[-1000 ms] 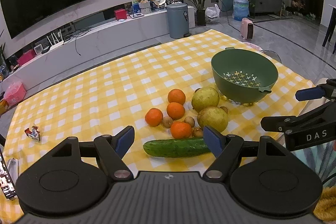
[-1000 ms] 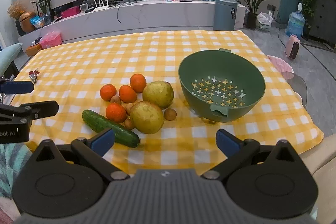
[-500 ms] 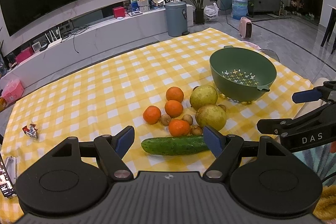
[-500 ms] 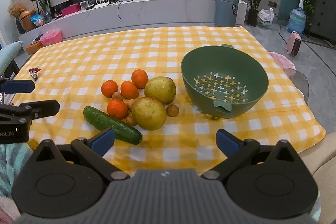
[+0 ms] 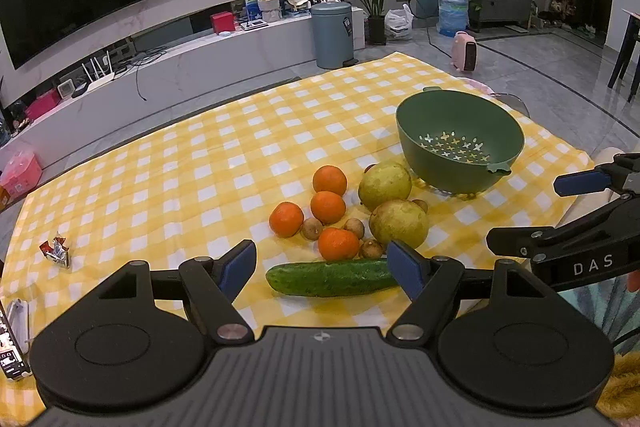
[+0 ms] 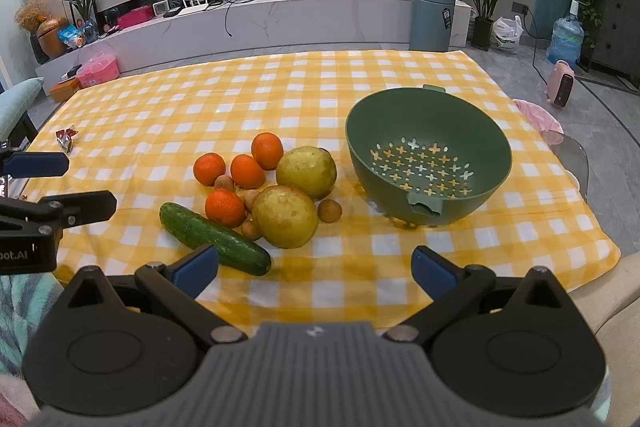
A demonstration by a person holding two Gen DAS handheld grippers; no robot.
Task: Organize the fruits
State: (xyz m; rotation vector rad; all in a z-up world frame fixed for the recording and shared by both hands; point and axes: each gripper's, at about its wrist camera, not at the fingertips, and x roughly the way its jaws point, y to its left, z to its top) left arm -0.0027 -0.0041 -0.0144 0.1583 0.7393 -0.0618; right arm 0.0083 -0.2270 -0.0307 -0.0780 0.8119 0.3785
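Green colander sits empty; we hold both claws wide open, gripping nothing, perhaps above the bench edge.

Both wrist views look forward and down from the near edge of the checked tablecloth, past their own fingers. The left view faces rightward, the right view more squarely ahead. Both share the fruit pile, the green colander, and each catches the other gripper at its side edge.
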